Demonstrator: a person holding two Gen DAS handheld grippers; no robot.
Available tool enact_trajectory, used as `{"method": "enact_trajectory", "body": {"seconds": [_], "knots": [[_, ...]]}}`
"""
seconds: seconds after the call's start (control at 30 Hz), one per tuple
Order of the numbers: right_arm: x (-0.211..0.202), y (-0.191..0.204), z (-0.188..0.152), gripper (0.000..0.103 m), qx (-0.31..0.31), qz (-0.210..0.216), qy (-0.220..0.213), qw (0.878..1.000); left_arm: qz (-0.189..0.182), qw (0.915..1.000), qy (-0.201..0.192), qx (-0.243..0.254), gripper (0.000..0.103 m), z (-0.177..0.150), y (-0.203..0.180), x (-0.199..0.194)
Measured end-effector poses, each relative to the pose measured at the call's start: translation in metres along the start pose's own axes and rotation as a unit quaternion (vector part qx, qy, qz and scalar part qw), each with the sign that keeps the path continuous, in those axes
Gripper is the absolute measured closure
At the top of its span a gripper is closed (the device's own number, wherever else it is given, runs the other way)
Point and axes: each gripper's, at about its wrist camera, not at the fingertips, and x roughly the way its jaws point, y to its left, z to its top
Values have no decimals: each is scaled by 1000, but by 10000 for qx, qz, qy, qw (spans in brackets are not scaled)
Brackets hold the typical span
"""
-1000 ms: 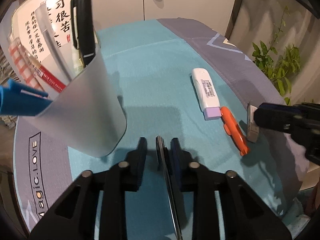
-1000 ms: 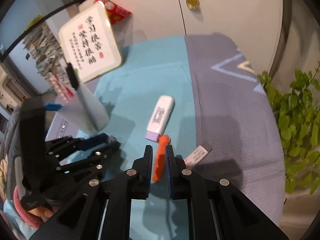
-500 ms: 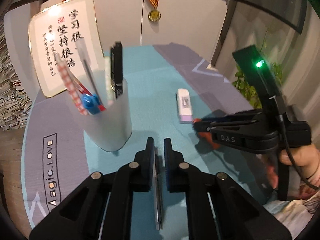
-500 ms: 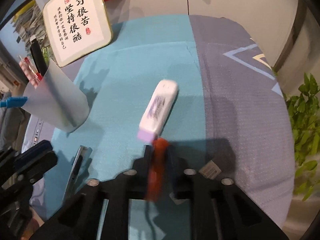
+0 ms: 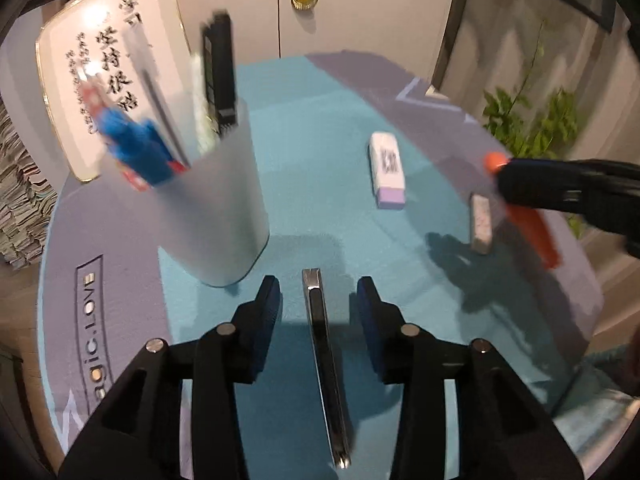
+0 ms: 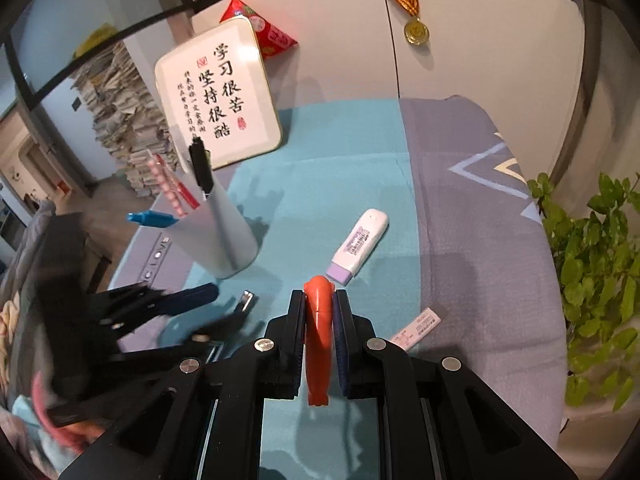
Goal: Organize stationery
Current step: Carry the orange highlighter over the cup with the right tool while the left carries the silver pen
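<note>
My right gripper [image 6: 319, 312] is shut on an orange pen-like tool [image 6: 318, 340] and holds it above the table; it also shows in the left wrist view [image 5: 532, 220]. My left gripper [image 5: 318, 300] is open, its fingers on either side of a black and silver clip-like bar [image 5: 324, 360] that lies on the teal mat. A white pen cup [image 5: 216, 208] with several pens stands to the left; it also shows in the right wrist view [image 6: 218, 232]. A white and lilac correction tape [image 6: 358, 246] lies on the mat.
A small grey eraser [image 5: 480, 222] lies near the right gripper. A framed calligraphy board [image 6: 218, 100] leans at the back. A green plant [image 6: 596, 264] stands past the table's right edge. A paper stack [image 6: 124, 128] is at the back left.
My right gripper has closed on the orange tool and lifted it off the mat. My left gripper has opened and let go of the black bar, which now lies between its fingers.
</note>
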Motion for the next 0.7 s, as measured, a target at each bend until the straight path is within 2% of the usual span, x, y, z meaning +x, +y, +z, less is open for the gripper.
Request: {"method": "enact_trajectory", "body": {"seconds": [0.1, 0.13, 0.2, 0.3, 0.5, 0.7], "knots": [[-6, 0, -5, 89, 19, 26, -28, 10000, 177, 9998, 111, 32, 66, 2, 0, 16], [-7, 0, -5, 89, 15, 34, -27, 10000, 186, 9998, 57, 15, 72, 2, 2, 18], [-9, 0, -6, 89, 16, 42, -46, 10000, 126, 9999, 67, 12, 93, 3, 3, 18], [-11, 0, -4, 89, 28, 58, -86, 9999, 81, 9999, 9, -77, 94, 1, 6, 13], [-11, 5, -1, 88, 1, 111, -138, 9998, -36, 9979, -615, -187, 94, -4, 11, -40], [-15, 30, 20, 88, -141, 410, -363, 9984, -13, 9914, -1150, -620, 94, -7, 32, -84]]}}
